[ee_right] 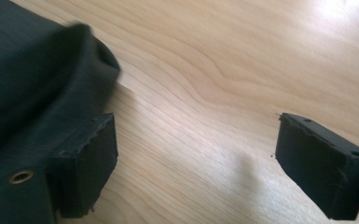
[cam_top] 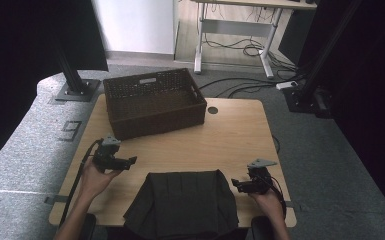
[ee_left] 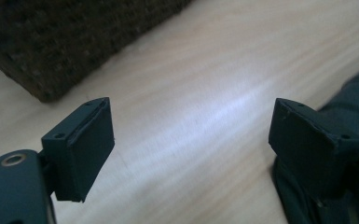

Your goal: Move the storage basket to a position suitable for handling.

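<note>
A dark cloth (cam_top: 182, 200) lies folded at the near edge of the table (cam_top: 230, 135), between the two hands, with its lower part hanging over the edge. The left gripper (cam_top: 129, 162) is held just left of the cloth's upper left corner, pointing toward it but apart from it. Its jaws stand wide apart over bare wood, with nothing between them; in the left gripper view the cloth (ee_left: 354, 93) shows behind the right-hand jaw. The right gripper (cam_top: 236, 184) is held just beside the cloth's right edge, pointing at it. Its jaws are also spread wide and hold nothing; in the right gripper view the cloth (ee_right: 32, 70) lies by the left-hand jaw, and whether it touches that jaw I cannot tell. A brown woven basket (cam_top: 152, 102) sits at the far left of the table, well apart from the cloth and just beyond the left gripper.
</note>
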`<state>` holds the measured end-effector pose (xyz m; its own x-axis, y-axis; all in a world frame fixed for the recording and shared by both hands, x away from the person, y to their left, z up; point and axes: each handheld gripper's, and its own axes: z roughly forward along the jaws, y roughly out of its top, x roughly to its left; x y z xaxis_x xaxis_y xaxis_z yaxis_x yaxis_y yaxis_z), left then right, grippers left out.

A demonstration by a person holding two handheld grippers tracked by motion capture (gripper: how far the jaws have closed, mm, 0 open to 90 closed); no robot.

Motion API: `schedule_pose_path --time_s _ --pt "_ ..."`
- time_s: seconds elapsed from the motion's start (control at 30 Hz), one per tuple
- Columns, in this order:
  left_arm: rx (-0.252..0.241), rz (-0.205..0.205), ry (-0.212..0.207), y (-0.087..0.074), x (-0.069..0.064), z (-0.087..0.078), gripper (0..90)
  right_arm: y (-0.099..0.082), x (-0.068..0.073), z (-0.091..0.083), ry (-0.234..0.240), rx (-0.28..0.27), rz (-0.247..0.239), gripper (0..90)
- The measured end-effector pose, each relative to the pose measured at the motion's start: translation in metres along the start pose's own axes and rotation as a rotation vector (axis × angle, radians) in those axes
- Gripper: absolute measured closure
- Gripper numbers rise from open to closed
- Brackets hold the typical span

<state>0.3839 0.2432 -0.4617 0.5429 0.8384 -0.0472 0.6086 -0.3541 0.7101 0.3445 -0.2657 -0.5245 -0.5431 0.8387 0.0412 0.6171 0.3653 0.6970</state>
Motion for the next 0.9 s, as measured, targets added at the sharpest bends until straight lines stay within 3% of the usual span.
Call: schedule_pose_path --time_s 0.2,0.37,0.57,0.67,0.83,0.9 --pt "-0.028 -0.058 -0.001 0.026 0.021 -0.003 13.3 -0.010 -0.007 0.011 -0.037 0.026 0.025 0.0" --pt "-0.038 -0.055 0.042 0.045 0.033 -0.007 14.8 -0.018 -0.008 0.019 -0.048 0.047 0.028 0.0" --pt "-0.037 -0.051 0.073 0.063 0.047 -0.011 21.0 -0.022 -0.006 0.023 -0.066 -0.015 0.018 0.0" --pt "-0.030 -0.027 0.119 0.071 0.054 -0.010 22.7 -0.023 -0.005 0.023 -0.068 -0.030 0.020 0.0" --pt "-0.032 -0.057 0.187 0.083 0.071 -0.007 26.2 -0.023 -0.005 0.023 -0.067 -0.030 0.020 0.0" --pt "-0.038 -0.076 0.197 0.085 0.076 -0.006 30.6 -0.023 -0.005 0.023 -0.067 -0.030 0.020 0.0"
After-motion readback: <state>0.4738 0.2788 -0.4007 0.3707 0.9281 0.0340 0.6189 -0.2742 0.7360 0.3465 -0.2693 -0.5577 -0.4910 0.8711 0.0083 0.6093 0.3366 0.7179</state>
